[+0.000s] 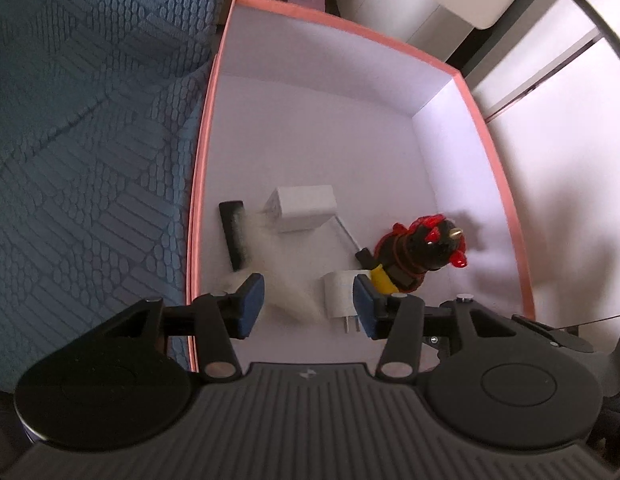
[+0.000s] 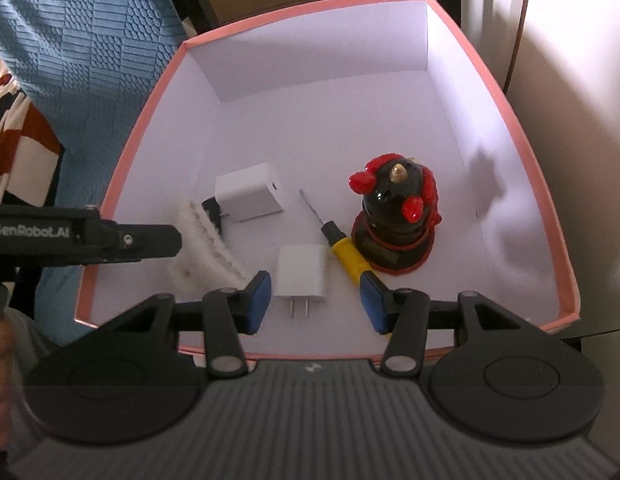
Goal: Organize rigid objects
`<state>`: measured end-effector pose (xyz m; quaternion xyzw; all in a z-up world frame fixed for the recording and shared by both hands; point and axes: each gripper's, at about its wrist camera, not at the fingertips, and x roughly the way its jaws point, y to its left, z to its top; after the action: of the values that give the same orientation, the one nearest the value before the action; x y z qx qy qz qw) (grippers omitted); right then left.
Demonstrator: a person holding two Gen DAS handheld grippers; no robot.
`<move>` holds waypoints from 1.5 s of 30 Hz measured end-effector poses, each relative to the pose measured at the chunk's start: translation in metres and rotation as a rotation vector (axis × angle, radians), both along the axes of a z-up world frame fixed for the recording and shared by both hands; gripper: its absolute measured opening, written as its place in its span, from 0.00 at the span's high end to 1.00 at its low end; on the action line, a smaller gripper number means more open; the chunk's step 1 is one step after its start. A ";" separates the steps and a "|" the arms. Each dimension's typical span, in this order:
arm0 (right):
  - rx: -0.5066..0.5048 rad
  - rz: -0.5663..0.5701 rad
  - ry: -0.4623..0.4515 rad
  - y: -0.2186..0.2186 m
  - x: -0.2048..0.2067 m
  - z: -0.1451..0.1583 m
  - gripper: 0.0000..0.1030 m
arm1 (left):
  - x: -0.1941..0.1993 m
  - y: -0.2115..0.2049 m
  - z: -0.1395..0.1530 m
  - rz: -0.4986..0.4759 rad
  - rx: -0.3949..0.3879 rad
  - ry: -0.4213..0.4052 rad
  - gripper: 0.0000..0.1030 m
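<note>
Both my claws tilt steeply down over the near edge of the pink-rimmed box (image 2: 521, 128). My right gripper (image 2: 315, 300) is partly open, empty — the two-pin charger (image 2: 300, 272) lies between its pads, untouched. My left gripper (image 1: 308, 304) is partly open too, gripping nothing. The yellow-handled screwdriver (image 2: 341, 248) leans against the black-and-red figurine (image 2: 393, 216). The white-bristled brush (image 1: 246, 240) is blurred, partly hidden.
</note>
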<state>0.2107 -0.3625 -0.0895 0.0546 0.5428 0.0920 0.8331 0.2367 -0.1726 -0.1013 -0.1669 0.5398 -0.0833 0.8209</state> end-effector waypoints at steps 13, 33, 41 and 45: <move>-0.013 -0.010 -0.137 0.005 -0.015 0.054 0.47 | -0.031 0.015 0.070 0.011 -0.014 -0.172 0.46; -0.011 -0.060 -0.337 0.031 -0.111 0.153 0.47 | -0.129 0.054 0.161 0.003 0.018 -0.428 0.46; -0.022 -0.075 -0.392 0.047 -0.150 0.173 0.47 | -0.172 0.063 0.179 -0.032 0.017 -0.504 0.34; -0.041 -0.098 -0.413 0.056 -0.168 0.177 0.47 | -0.187 0.071 0.180 -0.050 0.012 -0.524 0.29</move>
<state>0.0431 -0.3070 0.0874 0.0439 0.3592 0.0497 0.9309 0.0492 -0.1019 0.0785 -0.1214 0.3130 -0.1409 0.9314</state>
